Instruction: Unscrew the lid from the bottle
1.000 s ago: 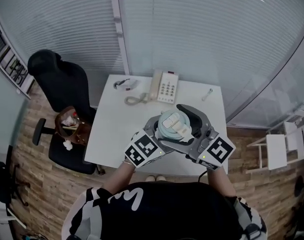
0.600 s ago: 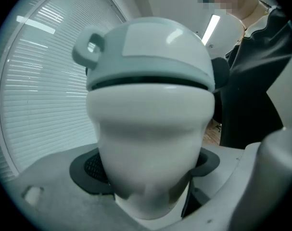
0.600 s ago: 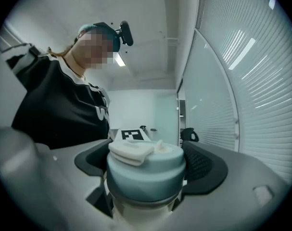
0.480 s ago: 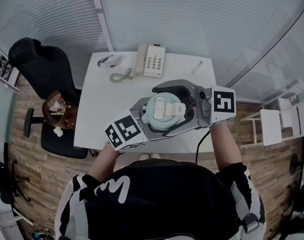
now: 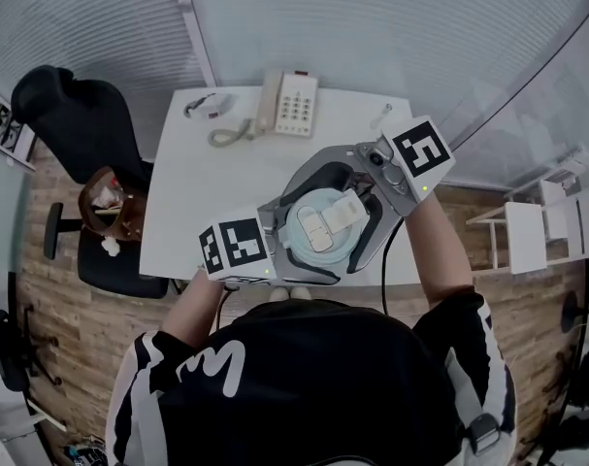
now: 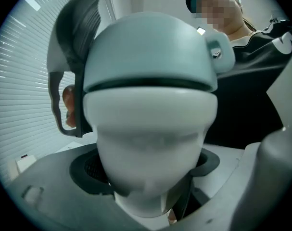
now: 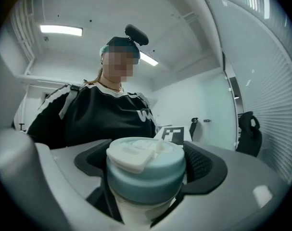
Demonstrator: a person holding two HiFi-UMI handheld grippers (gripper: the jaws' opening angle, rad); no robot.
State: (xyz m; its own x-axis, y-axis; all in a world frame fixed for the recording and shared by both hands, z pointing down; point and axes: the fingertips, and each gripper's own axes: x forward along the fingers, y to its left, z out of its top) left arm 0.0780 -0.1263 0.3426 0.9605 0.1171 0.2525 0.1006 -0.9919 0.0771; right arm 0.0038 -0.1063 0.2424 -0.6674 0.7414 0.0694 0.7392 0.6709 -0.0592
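Your left hand-held gripper (image 6: 150, 191) is clamped on the white plastic bottle (image 6: 150, 129), with its jaws pressed against the lower body on either side. Your right hand-held gripper (image 7: 146, 177) is closed round the pale blue-green round lid (image 7: 146, 170). Its dark jaw pads sit against two opposite sides of the lid, just under the white flip cap (image 7: 131, 159).

From your head view, the two grey gripper bodies ring the bottle, so only the top of the lid shows between them. The left marker cube (image 5: 241, 249) sits toward you. The right marker cube (image 5: 420, 153) sits on the far side, over the desk.

On the white desk (image 5: 207, 192), well clear of the bottle, a cream push-button telephone (image 5: 286, 103) lies at the far edge, its coiled cord (image 5: 231, 134) trailing to the left. Next to the cord is a small black-and-white object (image 5: 209, 105), too small to identify. A small silvery item (image 5: 381, 116) lies near the far right corner.

A black office chair (image 5: 66, 124) stands left of the desk with a brown bag (image 5: 110, 207) on its seat. A white chair (image 5: 532, 250) stands off to the right. Pale slatted blinds (image 5: 372, 27) close off the wall behind.

The bottle is held in the air between both grippers, over the near edge of the desk and just in front of your chest, lid uppermost.
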